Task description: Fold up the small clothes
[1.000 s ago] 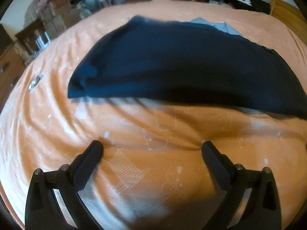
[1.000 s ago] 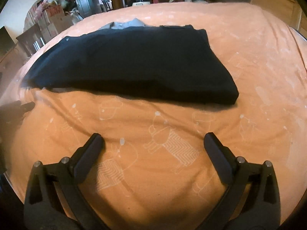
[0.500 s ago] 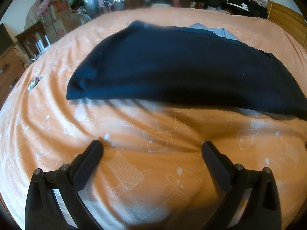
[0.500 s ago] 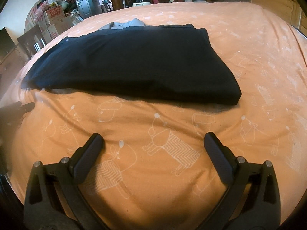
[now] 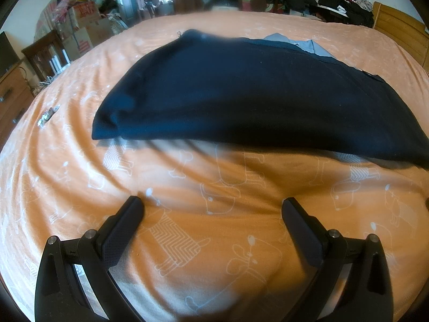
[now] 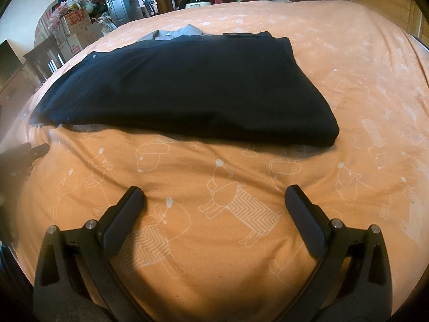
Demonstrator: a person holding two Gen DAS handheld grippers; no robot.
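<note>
Left wrist view is showing the left claw (image 5: 211, 204) hanging wide open and empty over the orange bed sheet (image 5: 67, 166), with the folded dark garment (image 5: 241, 96) lying flat just ahead. Over to the right, the right claw (image 6: 214, 194) is also gaping open, holding nothing, near the garment's front edge.

Navy garment (image 5: 254, 91); orange bedsheet (image 6: 348, 61), white dog outlines; black tongs (image 6: 214, 196).

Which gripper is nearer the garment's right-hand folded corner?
Right. The right gripper sits just short of that corner of the garment; the left gripper faces the opposite end.
</note>
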